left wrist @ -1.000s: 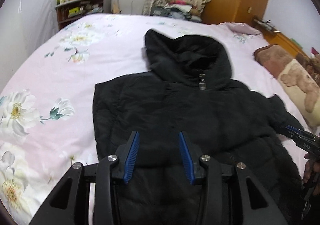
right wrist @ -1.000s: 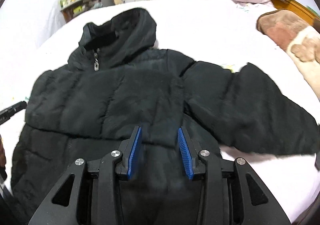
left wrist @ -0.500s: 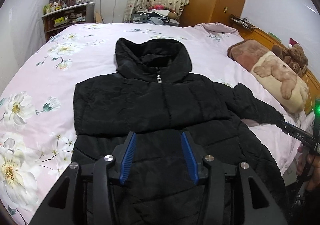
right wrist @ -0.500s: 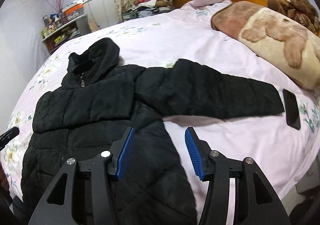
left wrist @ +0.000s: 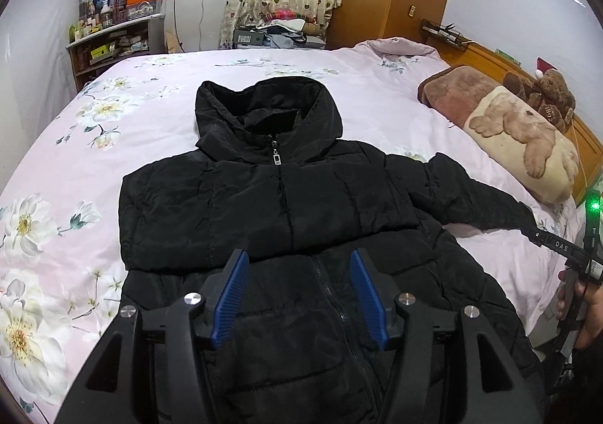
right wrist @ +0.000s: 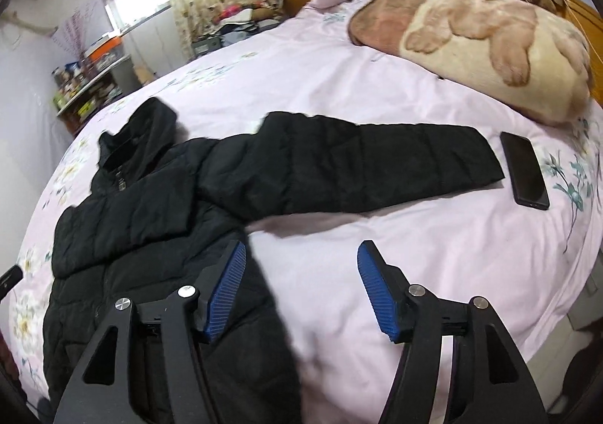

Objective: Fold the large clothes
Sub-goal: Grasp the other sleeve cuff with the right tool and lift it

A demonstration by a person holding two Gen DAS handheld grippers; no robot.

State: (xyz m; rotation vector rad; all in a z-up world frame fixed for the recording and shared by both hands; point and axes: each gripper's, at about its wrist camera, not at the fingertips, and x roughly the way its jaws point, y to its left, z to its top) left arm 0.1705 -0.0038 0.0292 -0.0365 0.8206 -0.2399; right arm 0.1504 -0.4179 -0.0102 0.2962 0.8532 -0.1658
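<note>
1. A black hooded jacket [left wrist: 286, 205] is laid front-up on a bed [left wrist: 158, 92] covered by a pink floral sheet, with the hood toward the far side and the hem toward the near edge.
2. One sleeve [left wrist: 211, 213] is seen folded across the chest; the other sleeve [right wrist: 361, 167] is stretched out flat to the right across the sheet.
3. The left tongs [left wrist: 299, 296] are held above the lower front of the jacket, over the zip; their blue pads are apart and opening, and nothing is gripped between them.
4. The right tongs [right wrist: 301, 288] are held above the jacket's right edge and the bare sheet; they are wide apart and opening, with nothing gripped.
5. A dark phone [right wrist: 524, 169] is seen just beside the cuff of the outstretched sleeve.
6. A bear-patterned pillow [right wrist: 490, 35] and a teddy bear [left wrist: 542, 92] are placed at the right side of the bed.
</note>
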